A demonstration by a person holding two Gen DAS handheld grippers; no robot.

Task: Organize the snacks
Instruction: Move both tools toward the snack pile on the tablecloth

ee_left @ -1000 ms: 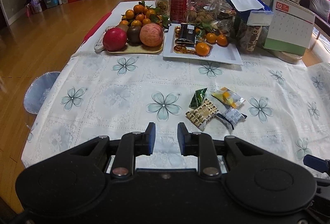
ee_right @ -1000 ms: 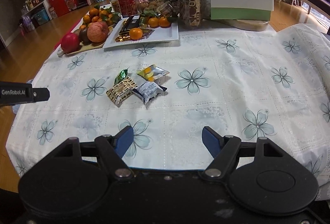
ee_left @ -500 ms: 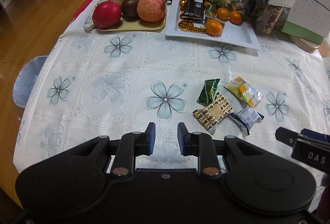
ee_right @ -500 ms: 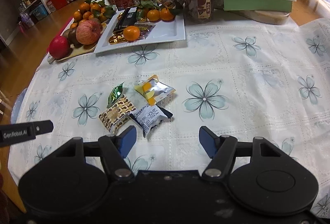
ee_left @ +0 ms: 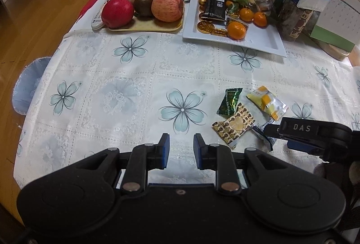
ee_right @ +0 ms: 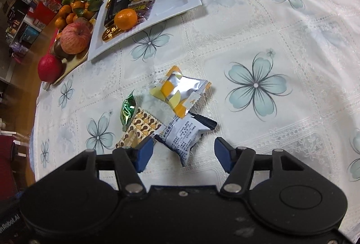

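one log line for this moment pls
right tool: open, jaws closing around grey snack packet, not gripping | left tool: empty, idle | white tray: target

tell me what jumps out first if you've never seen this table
Four small snack packets lie in a loose cluster on the flowered tablecloth, the white packet nearest, between the open right tongs, whose jaws have just been closing without touching it. Behind, a white tray of oranges and gold coins sits beside a fruit tray with a red apple.
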